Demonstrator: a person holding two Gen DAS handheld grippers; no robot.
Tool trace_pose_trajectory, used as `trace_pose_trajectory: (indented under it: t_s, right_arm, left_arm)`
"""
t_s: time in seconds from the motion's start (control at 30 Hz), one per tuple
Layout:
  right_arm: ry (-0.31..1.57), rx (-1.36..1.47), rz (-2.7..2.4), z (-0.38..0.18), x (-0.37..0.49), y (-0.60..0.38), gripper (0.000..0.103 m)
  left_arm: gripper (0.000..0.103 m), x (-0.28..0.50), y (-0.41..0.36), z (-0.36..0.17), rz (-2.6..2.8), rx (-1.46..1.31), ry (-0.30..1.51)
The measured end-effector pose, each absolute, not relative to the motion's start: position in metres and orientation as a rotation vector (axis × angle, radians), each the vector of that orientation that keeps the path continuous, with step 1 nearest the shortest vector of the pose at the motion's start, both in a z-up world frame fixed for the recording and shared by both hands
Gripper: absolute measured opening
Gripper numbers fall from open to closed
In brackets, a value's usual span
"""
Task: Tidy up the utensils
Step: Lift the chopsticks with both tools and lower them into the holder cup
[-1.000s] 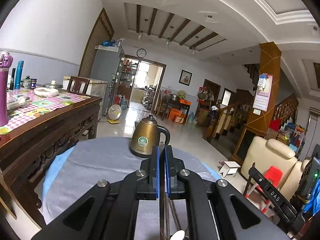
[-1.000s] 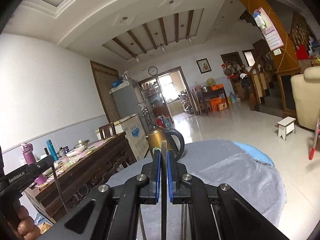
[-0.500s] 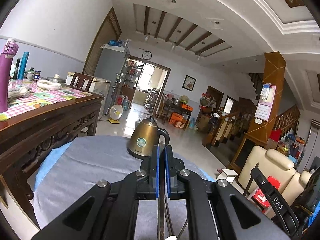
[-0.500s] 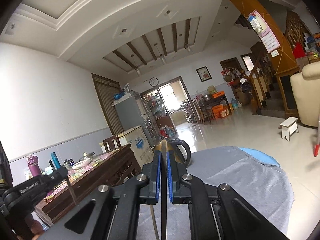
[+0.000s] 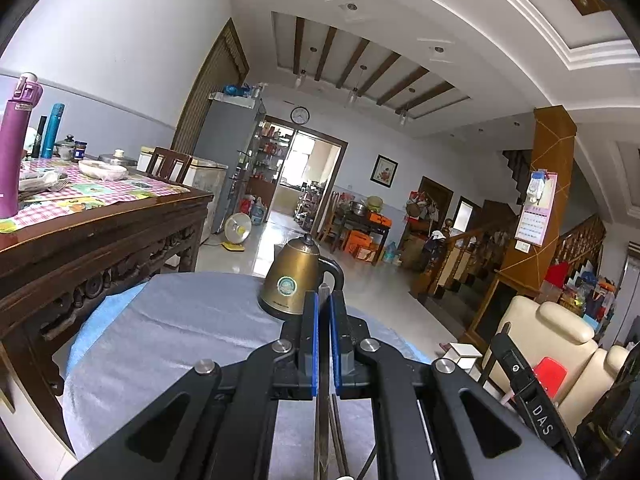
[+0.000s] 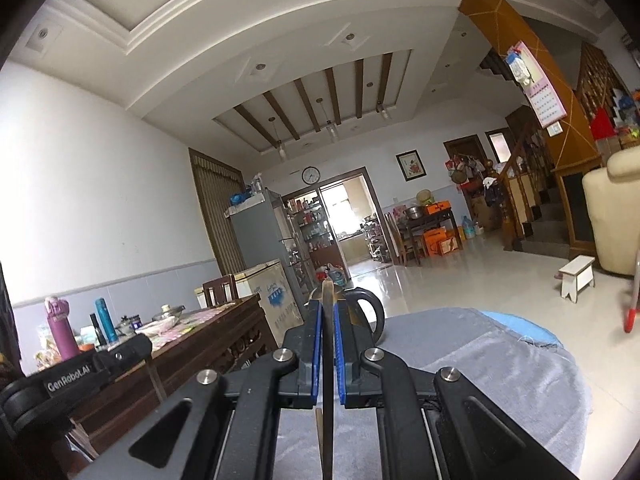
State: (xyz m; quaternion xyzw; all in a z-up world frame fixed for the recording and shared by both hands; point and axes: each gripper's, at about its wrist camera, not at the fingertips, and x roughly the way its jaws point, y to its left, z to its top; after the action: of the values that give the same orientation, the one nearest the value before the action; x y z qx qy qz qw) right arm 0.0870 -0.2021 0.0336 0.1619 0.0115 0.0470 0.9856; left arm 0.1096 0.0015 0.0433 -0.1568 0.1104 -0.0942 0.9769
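The left claw [image 5: 324, 304] is clamped on a thin metal utensil [image 5: 322, 408] standing edge-on between its blue pads; more thin handles hang below it at 6 o'clock, and which kind each is cannot be told. The right claw [image 6: 328, 312] is likewise closed on a dark flat utensil [image 6: 327, 420]. Both hover over the grey-clothed counter [image 5: 168, 340], with the brass kettle [image 5: 294, 280] at 12 o'clock. No tray or holder shows; judging from this, the pieces are gathered but not yet set down, so sorting and placing remain.
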Motion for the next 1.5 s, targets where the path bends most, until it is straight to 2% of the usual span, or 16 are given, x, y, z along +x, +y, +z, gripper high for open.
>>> trace_pose_trajectory:
  t_s: [1.5]
  right_arm:
    - [0.159, 0.256, 0.143, -0.003, 0.070, -0.201, 0.007]
  left_arm:
    - [0.006, 0.105, -0.009, 0.009, -0.173, -0.238, 0.391]
